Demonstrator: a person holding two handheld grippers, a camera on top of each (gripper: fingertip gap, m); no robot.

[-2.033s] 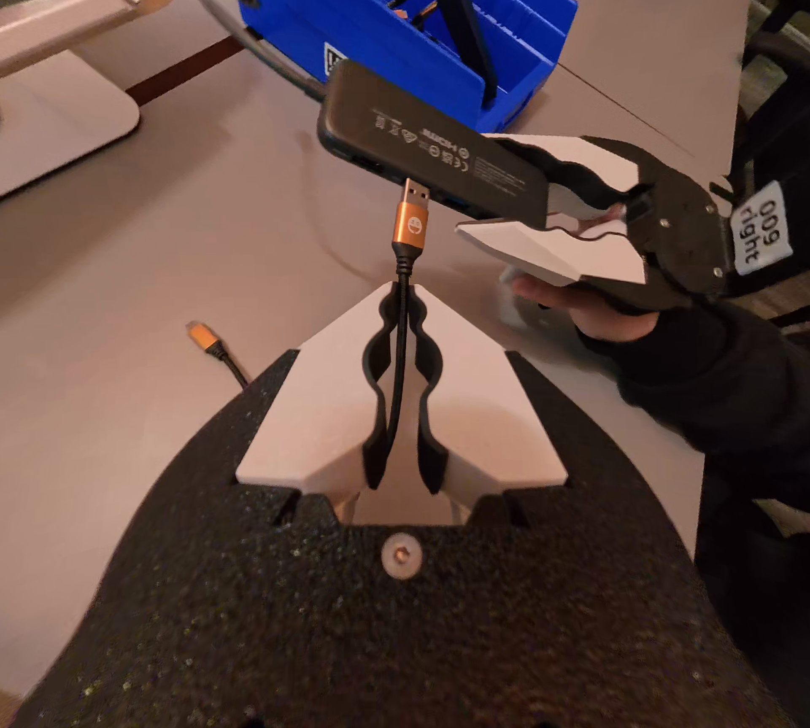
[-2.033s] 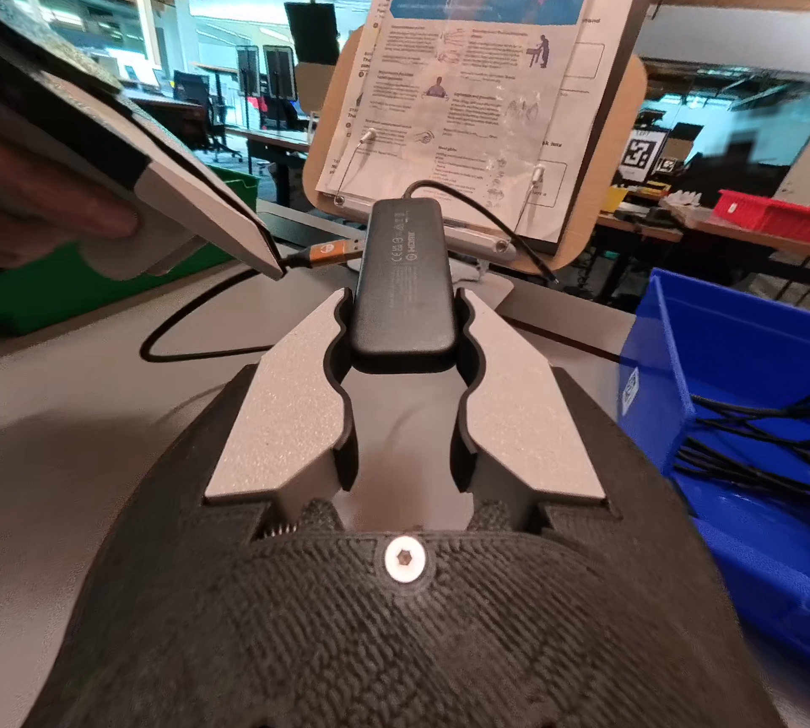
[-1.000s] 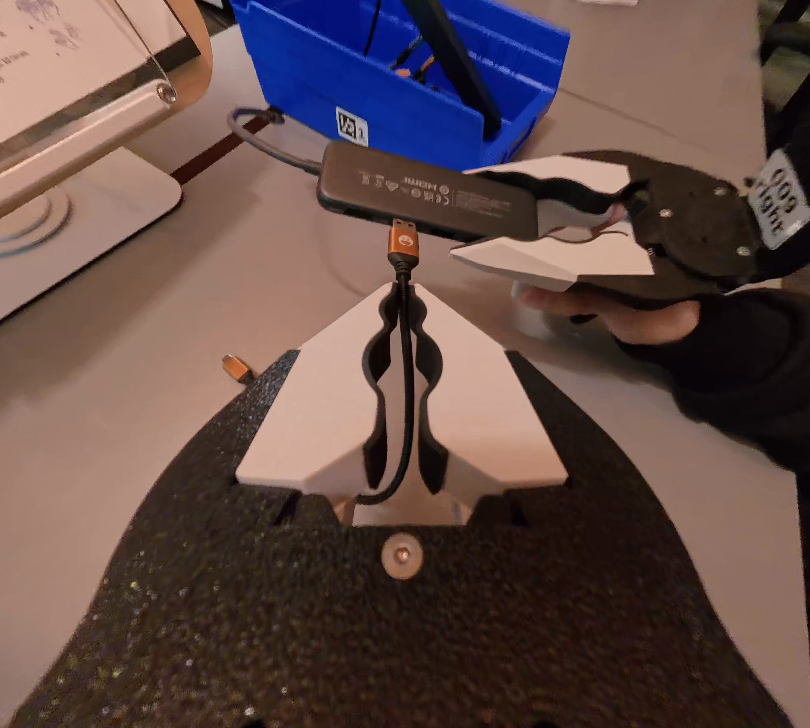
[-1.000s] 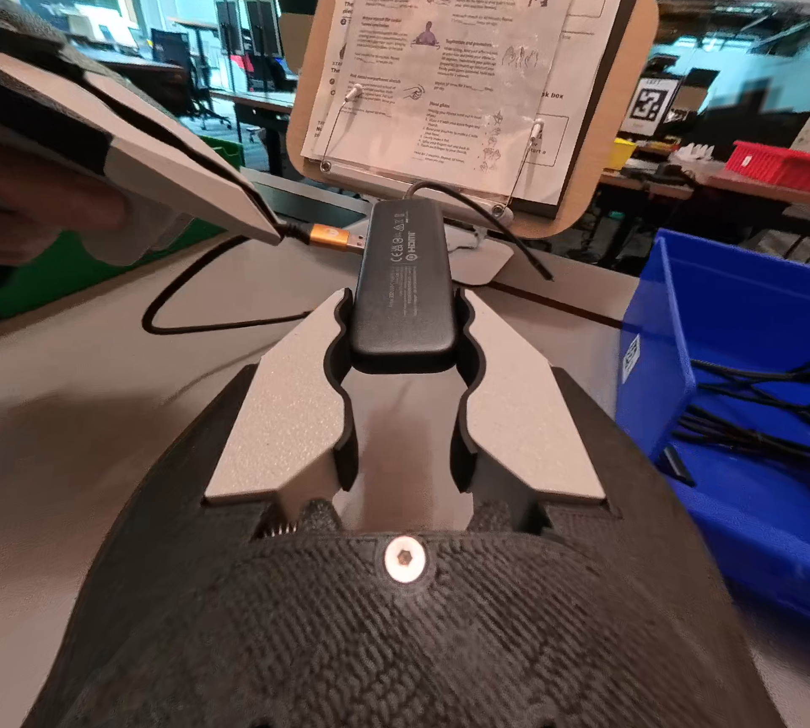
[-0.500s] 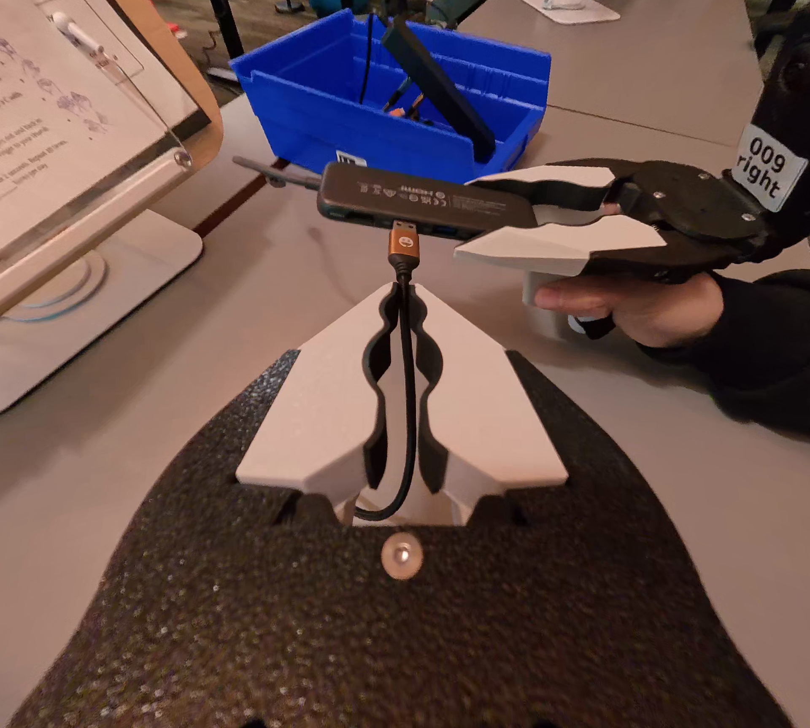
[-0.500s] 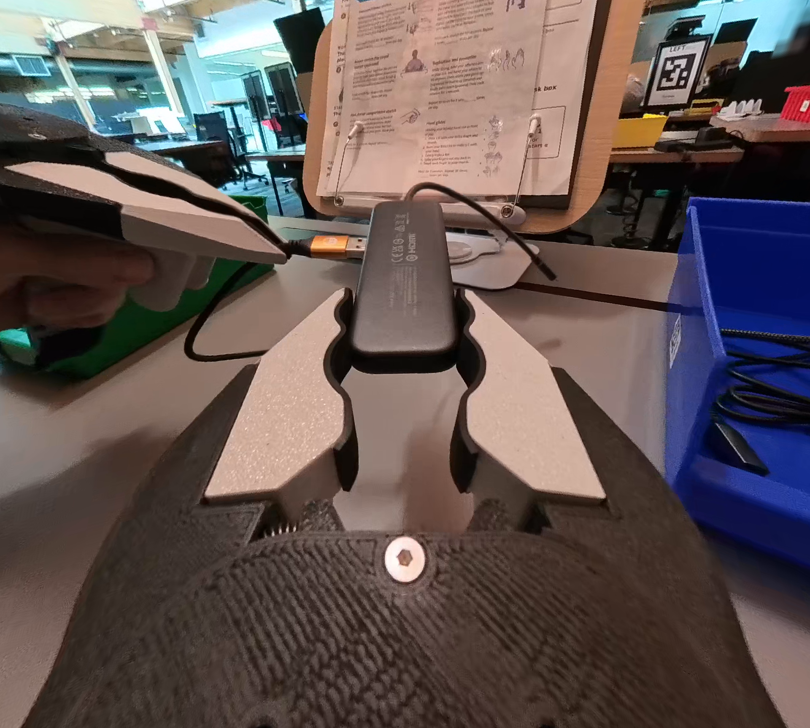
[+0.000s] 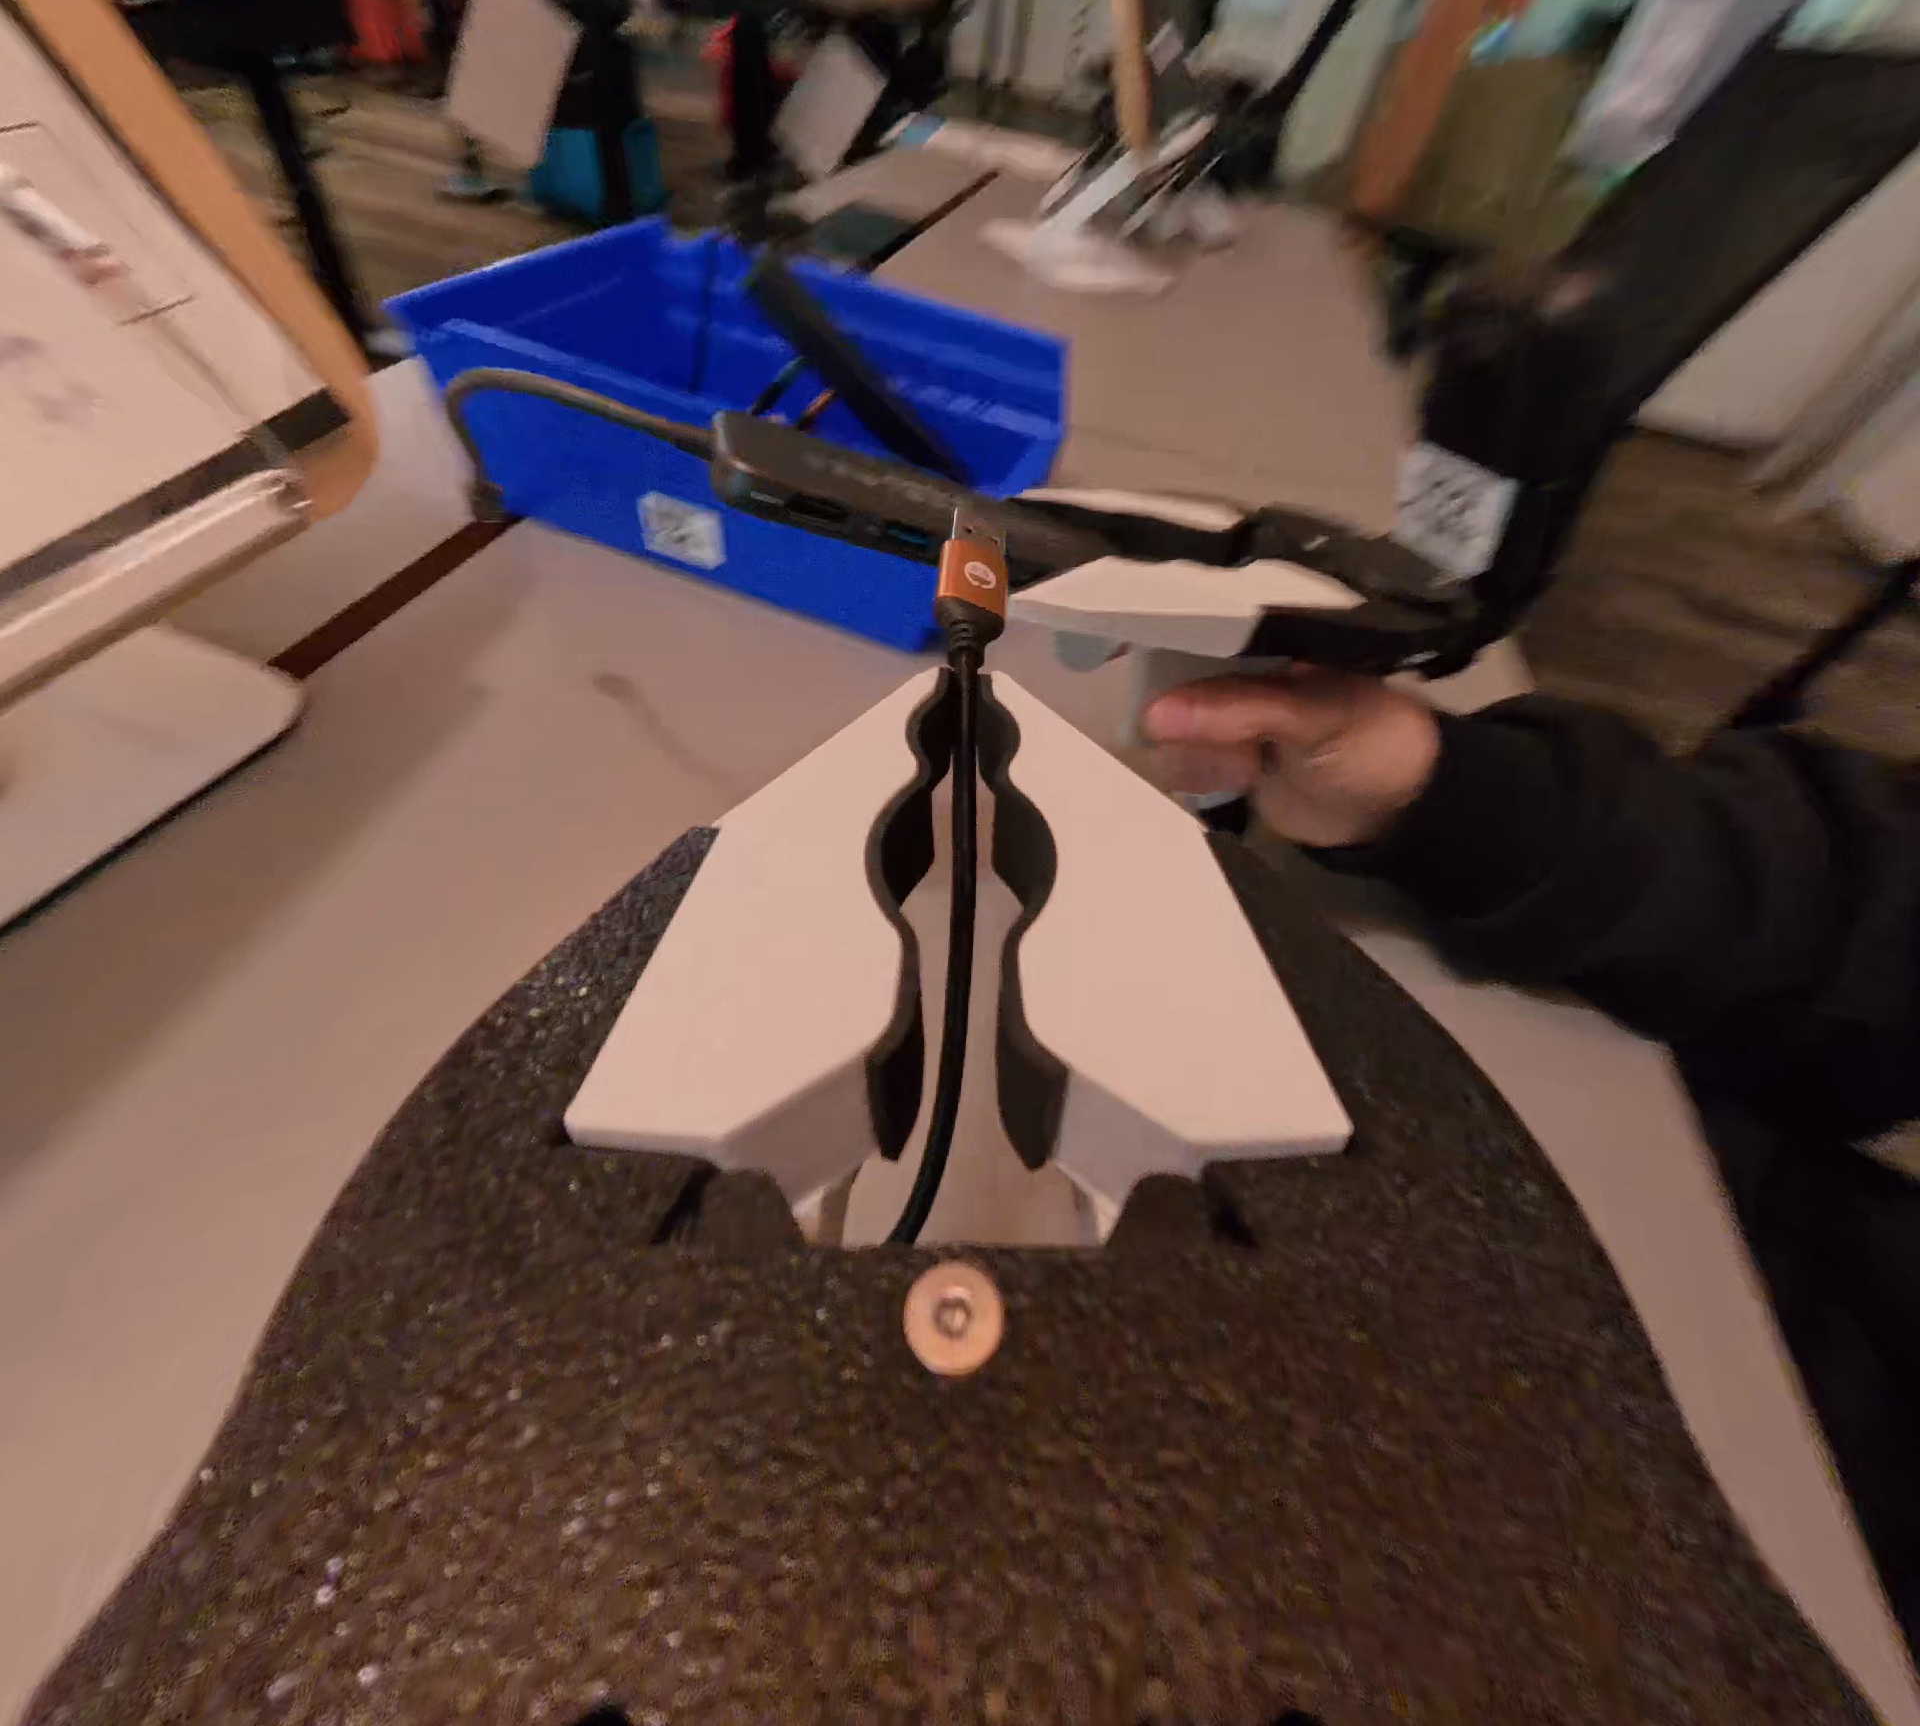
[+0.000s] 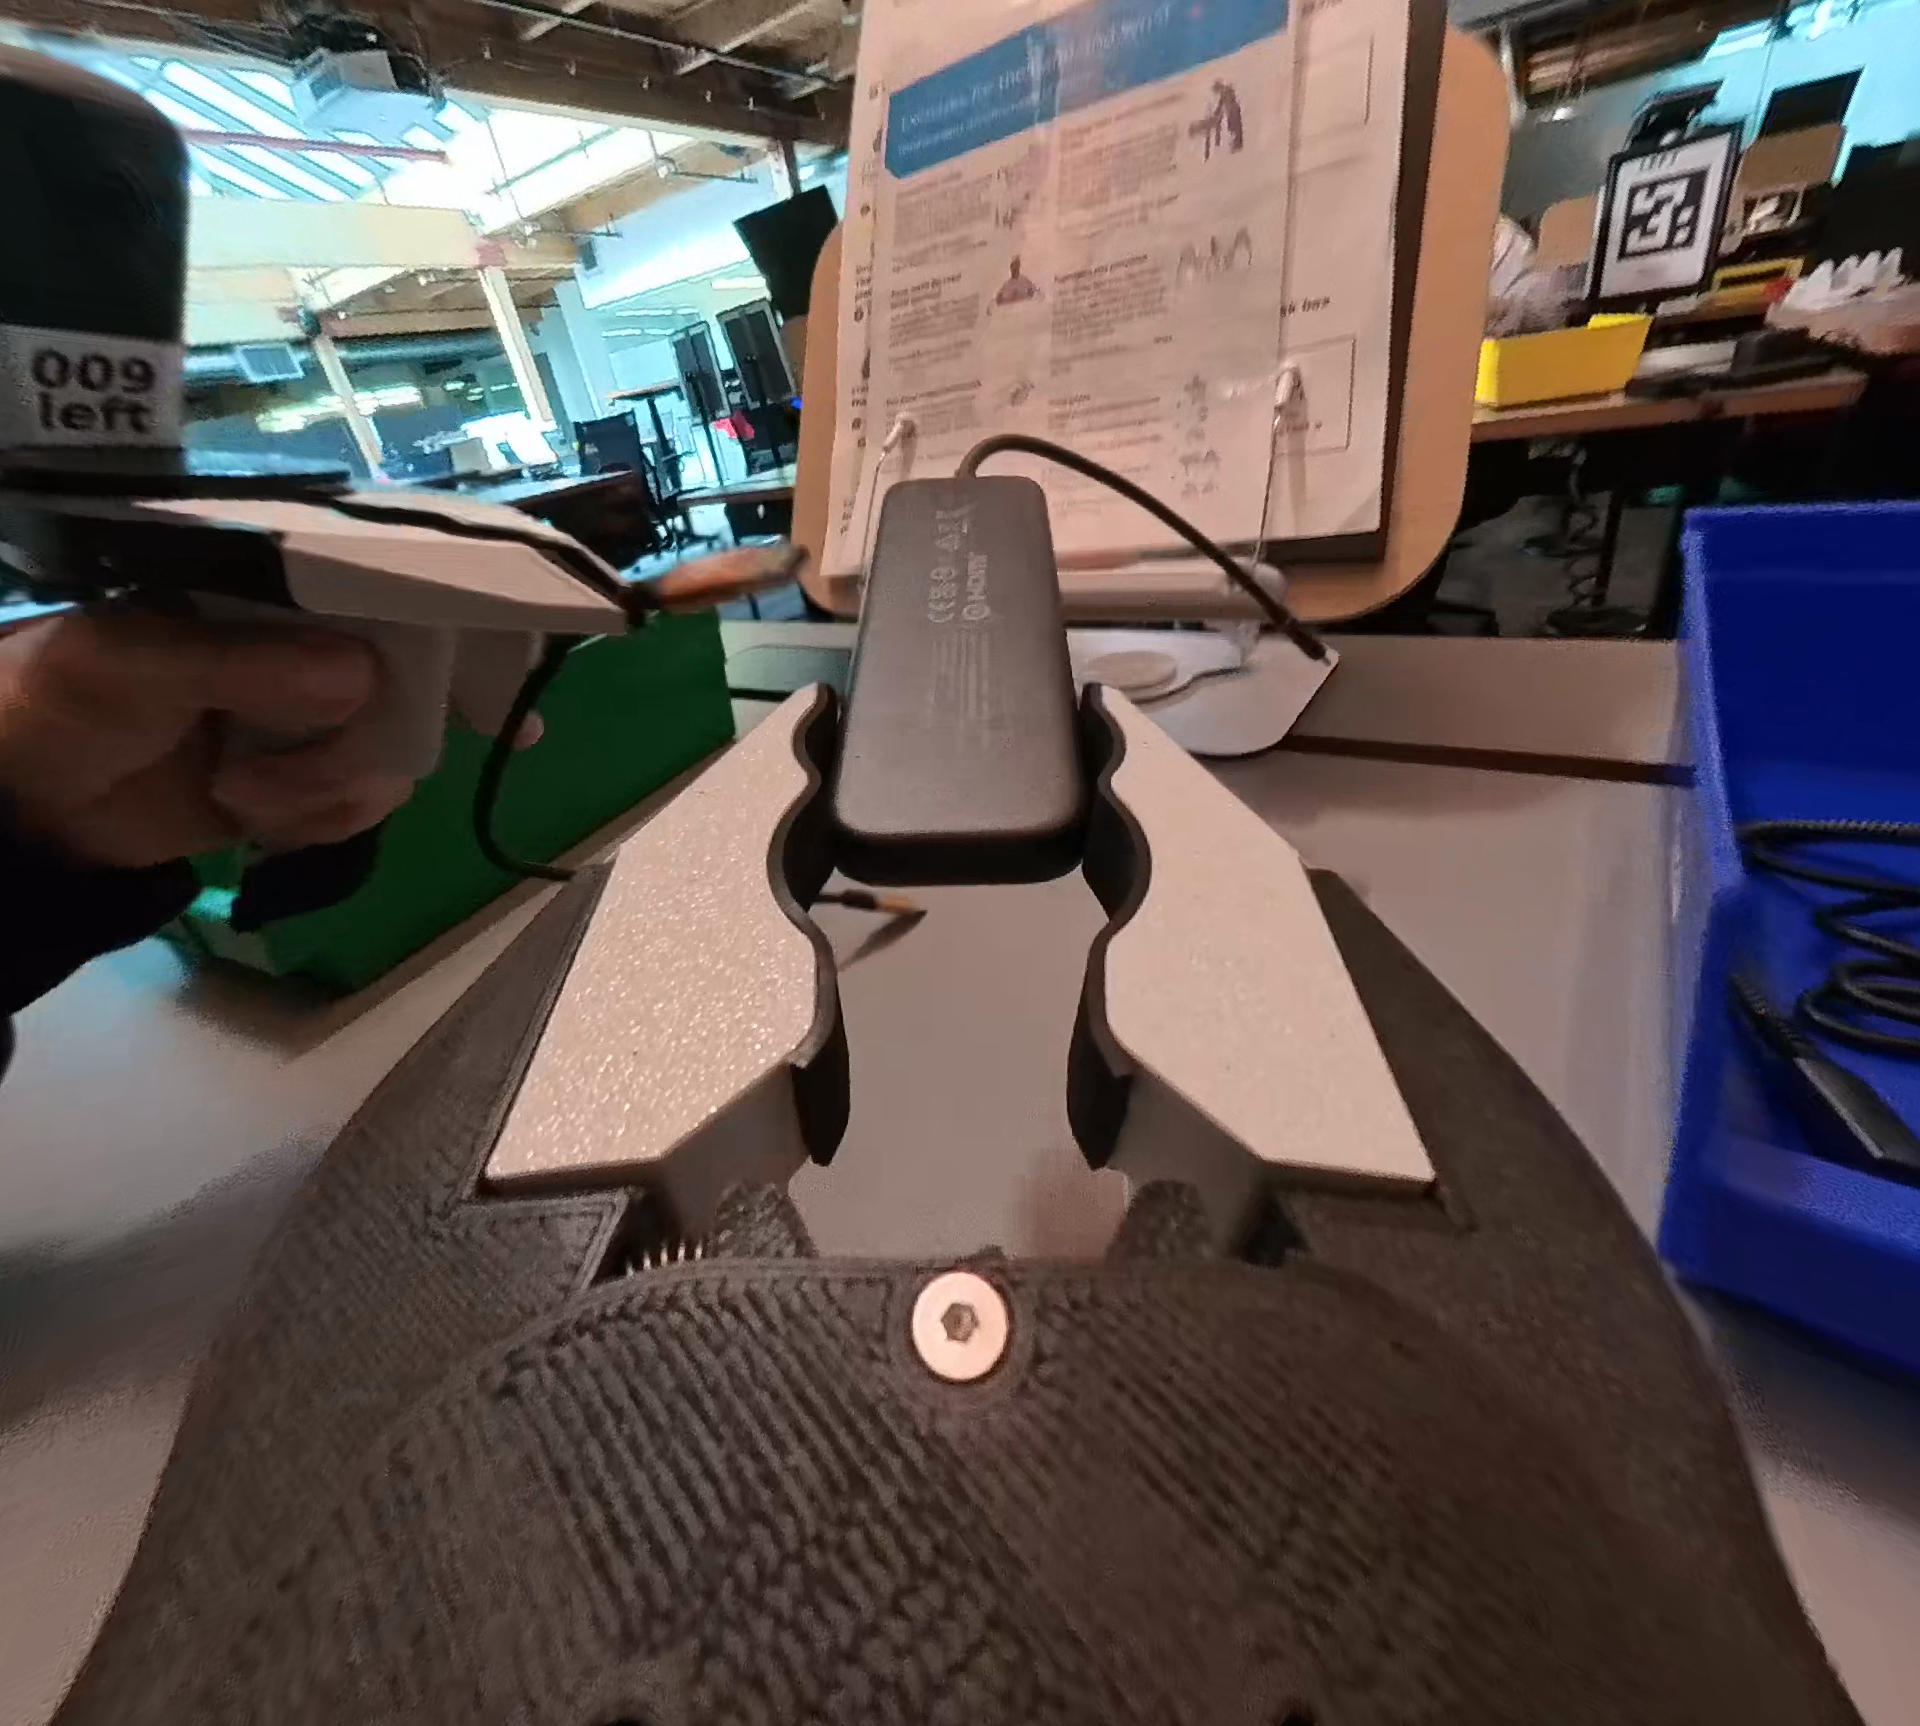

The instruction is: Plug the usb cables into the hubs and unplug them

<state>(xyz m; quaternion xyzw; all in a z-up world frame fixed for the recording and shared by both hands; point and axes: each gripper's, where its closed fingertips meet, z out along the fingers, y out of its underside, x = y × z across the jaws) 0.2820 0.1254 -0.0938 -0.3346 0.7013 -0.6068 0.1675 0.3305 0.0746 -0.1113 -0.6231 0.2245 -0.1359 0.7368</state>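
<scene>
My right gripper (image 8: 956, 700) is shut on the near end of a flat black USB hub (image 8: 956, 637) and holds it level above the table. The hub's own cord (image 8: 1143, 513) trails from its far end. My left gripper (image 7: 961, 674) is shut on a black braided cable (image 7: 961, 897) just behind its orange USB plug (image 7: 971, 580). The plug's bare metal tip shows, and in the right wrist view the plug (image 8: 727, 577) stands a short gap off the hub's left side. In the left wrist view, the hub (image 7: 831, 481) and right gripper (image 7: 1029, 549) sit just beyond the plug.
A blue bin (image 7: 727, 367) with more cables and a hub stands behind, also at the right (image 8: 1808, 845). A document stand (image 8: 1143, 222) is at the table's back. A green bin (image 8: 582, 741) is at the left. The cable's other orange end (image 8: 878, 902) lies on the table.
The plug was seated in the hub's side port half a second ago; now it is out and slightly apart. Both grippers have lifted and levelled; the views are motion-blurred.
</scene>
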